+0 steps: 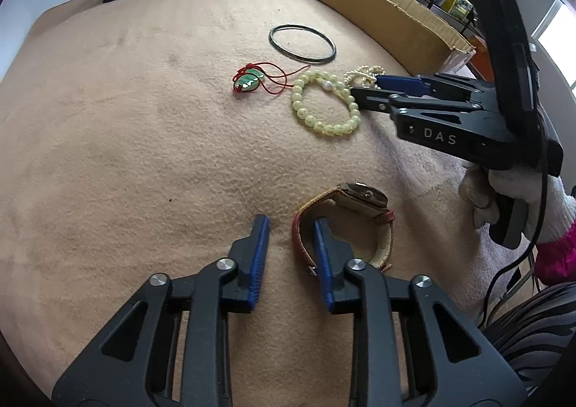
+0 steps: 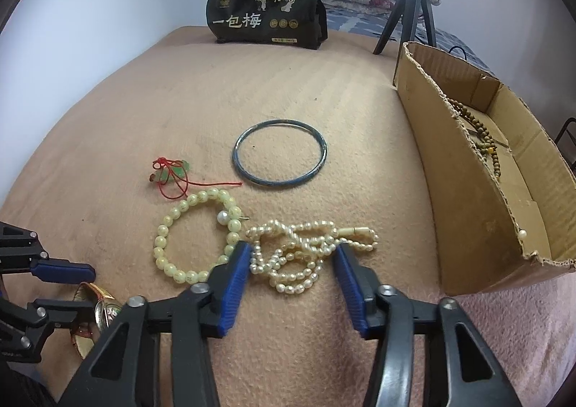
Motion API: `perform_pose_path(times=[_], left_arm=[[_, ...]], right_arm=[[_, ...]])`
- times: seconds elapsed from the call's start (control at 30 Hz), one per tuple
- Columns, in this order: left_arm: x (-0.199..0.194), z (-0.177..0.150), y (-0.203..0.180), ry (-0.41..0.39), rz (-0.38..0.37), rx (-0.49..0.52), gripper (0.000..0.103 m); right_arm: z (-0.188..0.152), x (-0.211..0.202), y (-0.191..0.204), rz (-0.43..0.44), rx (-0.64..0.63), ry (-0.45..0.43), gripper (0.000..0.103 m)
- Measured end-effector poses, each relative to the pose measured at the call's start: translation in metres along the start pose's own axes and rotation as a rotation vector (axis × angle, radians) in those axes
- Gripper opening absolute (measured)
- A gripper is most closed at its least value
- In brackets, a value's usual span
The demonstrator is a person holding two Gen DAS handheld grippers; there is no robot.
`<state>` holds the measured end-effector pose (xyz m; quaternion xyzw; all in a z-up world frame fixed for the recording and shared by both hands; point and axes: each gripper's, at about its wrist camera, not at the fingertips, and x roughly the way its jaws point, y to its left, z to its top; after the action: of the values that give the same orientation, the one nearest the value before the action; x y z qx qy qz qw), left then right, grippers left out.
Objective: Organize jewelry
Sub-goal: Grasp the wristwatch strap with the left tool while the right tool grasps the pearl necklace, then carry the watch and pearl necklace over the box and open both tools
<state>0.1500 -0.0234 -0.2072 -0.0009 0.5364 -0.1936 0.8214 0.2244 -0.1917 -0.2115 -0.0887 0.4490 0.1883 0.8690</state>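
A watch point(image 1: 363, 194) with a red strap lies on the tan blanket point(image 1: 144, 155). My left gripper point(image 1: 289, 227) is open around one side of the strap loop, its right finger inside the loop and the left pad apart from the strap. A heap of pearl necklace point(image 2: 288, 287) lies between the fingers of my right gripper point(image 2: 293, 254), which is open with its pads at the heap's edges. Beside it are a pale green bead bracelet point(image 2: 158, 250), a jade pendant on red cord point(image 2: 171, 171) and a dark bangle point(image 2: 280, 153).
An open cardboard box point(image 2: 468, 209) stands at the right with brown beads point(image 2: 486, 140) inside. A black snack bag point(image 2: 266, 10) and a tripod point(image 2: 410, 3) stand at the far edge. A white-gloved hand point(image 1: 522, 198) holds the right gripper.
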Motion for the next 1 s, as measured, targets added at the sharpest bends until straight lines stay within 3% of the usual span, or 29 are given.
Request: perform_pose_path(times=[0.1, 0.27, 1.0], left_arm=[[0.001, 0.001, 0.001, 0.000, 0.000, -0.003, 0.014], [0.001, 0.000, -0.002, -0.004, 0.001, 0.000, 0.006], [-0.040, -0.005, 0.012, -0.081, 0.022, -0.072, 0.004]], right_arm=[[0.000, -0.001, -0.001, 0.015, 0.002, -0.002, 0.023], [-0.002, -0.004, 0.003, 0.015, -0.013, 0.003, 0.009], [-0.010, -0.091, -0.008, 0.037, 0.023, -0.122, 0.005]])
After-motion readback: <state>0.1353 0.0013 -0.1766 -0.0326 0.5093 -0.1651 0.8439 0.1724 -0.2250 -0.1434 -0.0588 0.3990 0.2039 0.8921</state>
